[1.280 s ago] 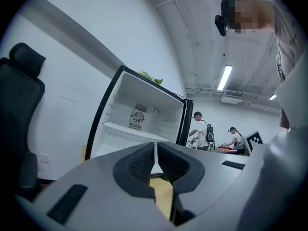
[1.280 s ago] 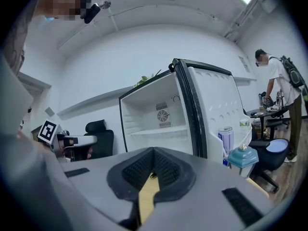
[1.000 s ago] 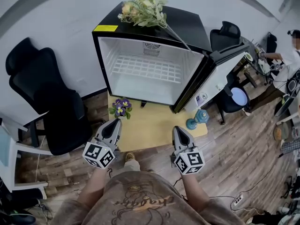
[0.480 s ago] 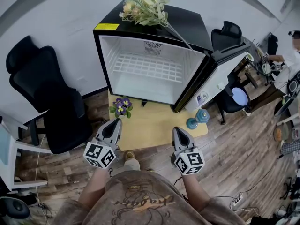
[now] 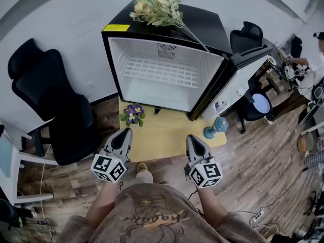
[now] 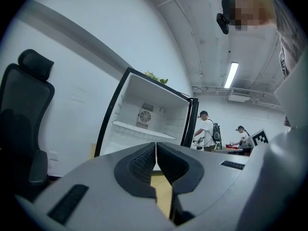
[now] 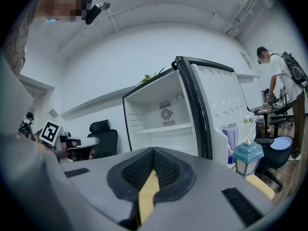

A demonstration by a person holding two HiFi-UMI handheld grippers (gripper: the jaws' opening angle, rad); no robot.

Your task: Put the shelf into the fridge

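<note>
A small black fridge [image 5: 202, 29] stands open against the wall, its door [image 5: 238, 80] swung out to the right. A white wire shelf [image 5: 159, 72] lies level inside it, seen also as the shelf [image 7: 166, 128] in the right gripper view and the shelf [image 6: 139, 129] in the left gripper view. My left gripper [image 5: 123, 134] and right gripper [image 5: 193, 140] hover over the yellow mat [image 5: 162, 133] in front of the fridge. Both are shut with nothing between the jaws, well short of the fridge.
A flower bunch [image 5: 157, 6] lies on the fridge top. A purple flower pot [image 5: 131, 114] and a teal lantern [image 5: 215, 126] stand on the mat's edges. A black office chair [image 5: 50, 100] sits left. A stool [image 5: 259, 105] and people at a desk are right.
The head view has shifted slightly; both grippers stay shut and keep their places over the mat. Nothing in the fridge has moved.
</note>
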